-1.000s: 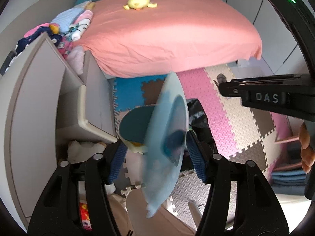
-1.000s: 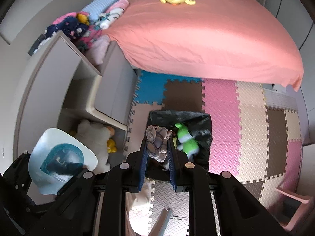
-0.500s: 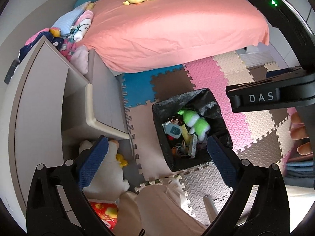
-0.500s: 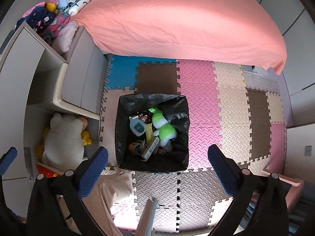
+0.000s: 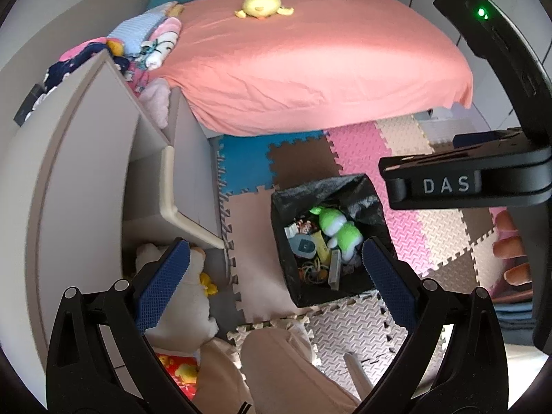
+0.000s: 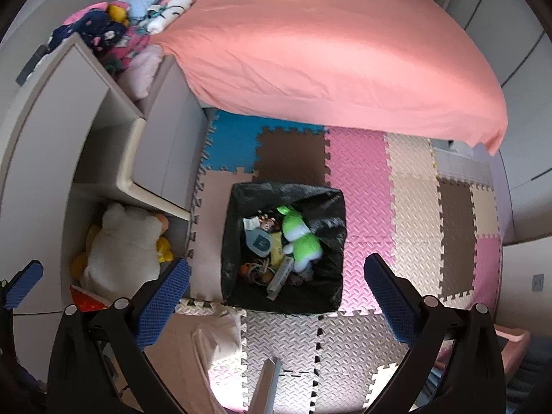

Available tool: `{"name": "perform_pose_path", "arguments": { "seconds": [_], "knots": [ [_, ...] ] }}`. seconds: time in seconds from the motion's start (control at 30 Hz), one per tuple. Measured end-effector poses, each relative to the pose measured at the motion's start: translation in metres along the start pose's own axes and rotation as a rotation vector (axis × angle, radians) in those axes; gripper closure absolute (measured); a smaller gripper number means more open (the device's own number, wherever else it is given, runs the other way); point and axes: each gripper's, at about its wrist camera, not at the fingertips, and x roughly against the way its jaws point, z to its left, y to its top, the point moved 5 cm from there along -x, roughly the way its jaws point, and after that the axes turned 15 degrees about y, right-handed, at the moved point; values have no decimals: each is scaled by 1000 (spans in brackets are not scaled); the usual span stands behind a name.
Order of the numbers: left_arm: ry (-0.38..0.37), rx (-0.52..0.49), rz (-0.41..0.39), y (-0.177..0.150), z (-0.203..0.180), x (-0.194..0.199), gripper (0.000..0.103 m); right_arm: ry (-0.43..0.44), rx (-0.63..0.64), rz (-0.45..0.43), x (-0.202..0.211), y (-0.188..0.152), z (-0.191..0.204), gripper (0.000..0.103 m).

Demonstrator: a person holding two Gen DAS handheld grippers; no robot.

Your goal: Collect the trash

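Observation:
A square bin with a black liner [image 5: 365, 189] [image 6: 331, 207] stands on the foam floor mats below both grippers. Inside lie a green plush toy [image 5: 336, 229] [image 6: 300, 238], a light blue packet [image 5: 303, 246] [image 6: 260, 243], a yellow wrapper and other small litter. My left gripper [image 5: 275, 245] hangs open above the bin's near left side with nothing between its blue pads. Straight over the bin, my right gripper [image 6: 276, 260] is open and empty too. One blue pad [image 6: 22, 283] of the left gripper shows at the right wrist view's left edge.
A pink-sheeted bed [image 5: 310, 69] with a yellow plush duck [image 5: 262, 3] fills the far side. A grey shelf unit [image 5: 86, 172] stands at left, a white plush bear [image 6: 120, 241] in its lower bay. A person's beige trouser leg [image 5: 283, 369] is near. A pink crate [image 6: 514, 341] sits at right.
A second ago the left gripper held the light blue packet and the right a checked cloth bundle. Both jaws have opened wide; the packet now lies in the bin, and both grippers have shifted slightly.

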Motion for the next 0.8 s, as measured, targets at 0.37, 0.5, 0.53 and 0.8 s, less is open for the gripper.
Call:
{"name": "perform_pose_path", "arguments": {
  "seconds": [0.37,0.5,0.53,0.8],
  "knots": [
    [63,138,-48,-1,98,29,6,77,138,-77,25,31,100,2],
    [93,200,-58,-10,143,39,6,112,208,-82,28,38,149,2],
    [100,216,-61,-13,154,41,6,121,226,-82,29,39,162,2],
    [178,351,-59,-52,241,52,6,199,368,-74,25,36,269,2]
  ]
}}
